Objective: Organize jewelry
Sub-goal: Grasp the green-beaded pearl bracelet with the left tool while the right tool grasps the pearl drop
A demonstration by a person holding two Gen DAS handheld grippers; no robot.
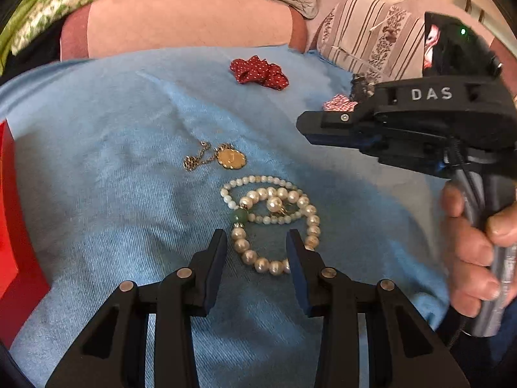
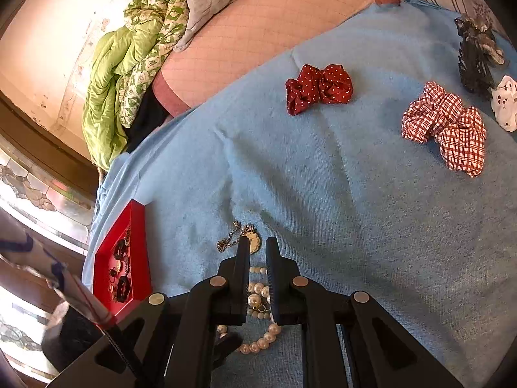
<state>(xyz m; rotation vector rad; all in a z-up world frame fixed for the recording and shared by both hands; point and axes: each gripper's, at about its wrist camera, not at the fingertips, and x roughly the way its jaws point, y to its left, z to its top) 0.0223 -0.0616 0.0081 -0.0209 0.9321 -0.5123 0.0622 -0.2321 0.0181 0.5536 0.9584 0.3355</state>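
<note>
A large pearl bracelet (image 1: 278,226) with a green bead (image 1: 239,217) lies on the blue cloth, tangled with a smaller pearl strand (image 1: 258,181). A gold pendant on a chain (image 1: 231,158) lies just beyond. My left gripper (image 1: 257,245) is open, its fingers low on either side of the bracelet's near loop. My right gripper (image 2: 258,249) hovers above the pearls (image 2: 258,294) and pendant (image 2: 253,239), jaws nearly closed with a narrow gap, holding nothing. It shows at right in the left wrist view (image 1: 310,126). A red tray (image 2: 124,258) holds dark jewelry.
A red polka-dot scrunchie (image 2: 320,87), a red checked scrunchie (image 2: 449,126), a black one (image 2: 475,55) and a white one (image 2: 505,103) lie on the blue cloth (image 2: 355,210). Pillows and a green quilt (image 2: 129,64) lie beyond. The red tray edge (image 1: 13,226) is at left.
</note>
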